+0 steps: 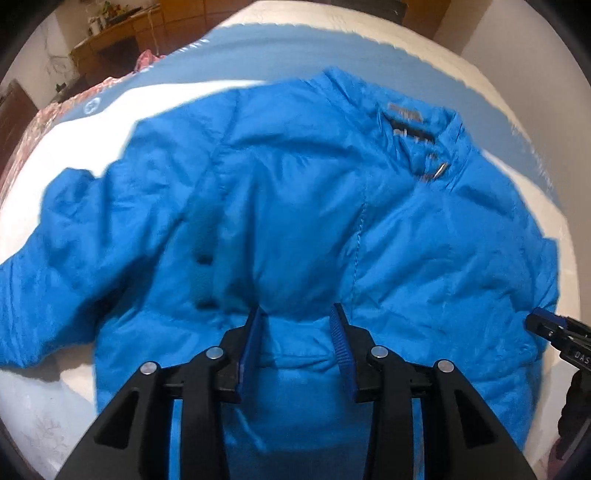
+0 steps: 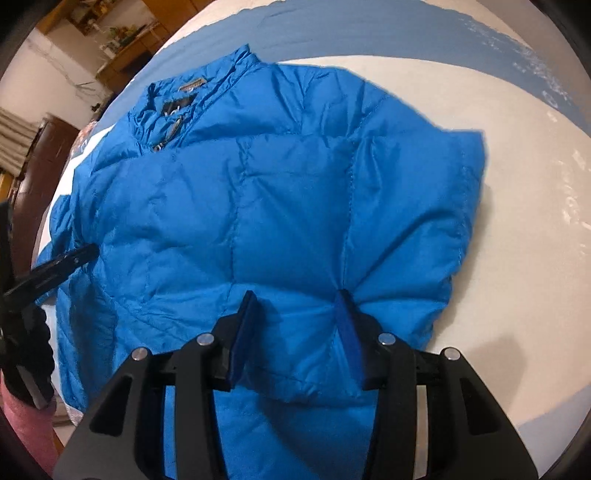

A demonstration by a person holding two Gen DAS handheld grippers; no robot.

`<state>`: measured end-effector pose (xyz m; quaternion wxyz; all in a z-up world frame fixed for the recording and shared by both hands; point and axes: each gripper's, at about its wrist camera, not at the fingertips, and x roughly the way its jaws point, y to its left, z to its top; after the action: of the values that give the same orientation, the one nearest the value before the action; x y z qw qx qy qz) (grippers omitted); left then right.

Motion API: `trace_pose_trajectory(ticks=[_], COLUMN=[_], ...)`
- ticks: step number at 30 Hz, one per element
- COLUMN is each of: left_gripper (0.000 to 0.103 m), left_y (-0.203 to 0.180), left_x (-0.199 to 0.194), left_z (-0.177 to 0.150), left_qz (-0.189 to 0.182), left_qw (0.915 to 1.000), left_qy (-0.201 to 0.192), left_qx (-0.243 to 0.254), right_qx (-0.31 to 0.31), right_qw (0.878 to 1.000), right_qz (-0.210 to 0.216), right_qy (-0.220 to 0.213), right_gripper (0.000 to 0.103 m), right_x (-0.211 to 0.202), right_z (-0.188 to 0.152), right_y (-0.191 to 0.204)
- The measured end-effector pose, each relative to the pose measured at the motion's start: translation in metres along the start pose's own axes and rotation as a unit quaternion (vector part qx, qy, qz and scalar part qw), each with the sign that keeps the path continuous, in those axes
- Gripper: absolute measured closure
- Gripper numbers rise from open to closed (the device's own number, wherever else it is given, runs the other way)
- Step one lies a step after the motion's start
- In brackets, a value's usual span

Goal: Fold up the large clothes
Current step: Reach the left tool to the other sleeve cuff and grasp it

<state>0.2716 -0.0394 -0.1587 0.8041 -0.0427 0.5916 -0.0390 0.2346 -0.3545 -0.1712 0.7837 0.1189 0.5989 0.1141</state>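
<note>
Two hand-held grippers reach down onto one big, puffy, bright blue quilted jacket point(image 1: 295, 206). It lies spread out on a bed with a white and dusty-blue cover point(image 2: 517, 184), collar at the far end and one sleeve stretched off to the left side. The left hand-held gripper point(image 1: 298, 314) has its blue pads partly apart, and a puffed fold of the jacket near the bottom edge bulges up between them. The right hand-held gripper point(image 2: 299, 299) stands the same way, part open, with a bunched hump of jacket cloth squeezed between its pads. A brown wooden dresser point(image 1: 122, 33) stands against the far wall.
</note>
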Motion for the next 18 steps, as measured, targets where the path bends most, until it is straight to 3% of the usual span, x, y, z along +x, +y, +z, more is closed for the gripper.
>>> trace_pose_trajectory(ticks=[4, 7, 10, 12, 15, 16, 18], left_gripper=[0.052, 0.048, 0.045, 0.045, 0.045, 0.045, 0.044], left_y=[0.044, 0.104, 0.184, 0.238, 0.321, 0.354, 0.393], left_x=[-0.047, -0.070, -0.084, -0.092, -0.106, -0.111, -0.113], left_z=[-0.015, -0.030, -0.055, -0.076, -0.111, -0.124, -0.141], left_qz=[0.000, 0.034, 0.080, 0.112, 0.146, 0.159, 0.154], left_qw=[0.9987, 0.9957, 0.9867, 0.9753, 0.9511, 0.9380, 0.9216], left_qy=[-0.043, -0.051, -0.045, -0.038, -0.041, -0.044, -0.051], left_qx=[-0.028, -0.069, -0.134, -0.186, -0.269, -0.305, -0.353], right_qx=[-0.004, -0.005, -0.008, -0.005, 0.006, 0.010, 0.013], right_qw=[1.000, 1.000, 1.000, 1.000, 1.000, 1.000, 1.000], right_qz=[0.010, 0.009, -0.001, -0.005, -0.010, -0.012, -0.019], right_qy=[-0.024, -0.027, -0.025, -0.021, -0.016, -0.015, -0.014], right_gripper=[0.054, 0.054, 0.054, 0.054, 0.054, 0.054, 0.054], right_x=[-0.033, -0.039, -0.035, -0.029, -0.024, -0.024, -0.022], right_z=[-0.005, -0.006, -0.006, -0.006, -0.008, -0.009, -0.009], right_y=[0.010, 0.023, 0.033, 0.037, 0.036, 0.035, 0.037])
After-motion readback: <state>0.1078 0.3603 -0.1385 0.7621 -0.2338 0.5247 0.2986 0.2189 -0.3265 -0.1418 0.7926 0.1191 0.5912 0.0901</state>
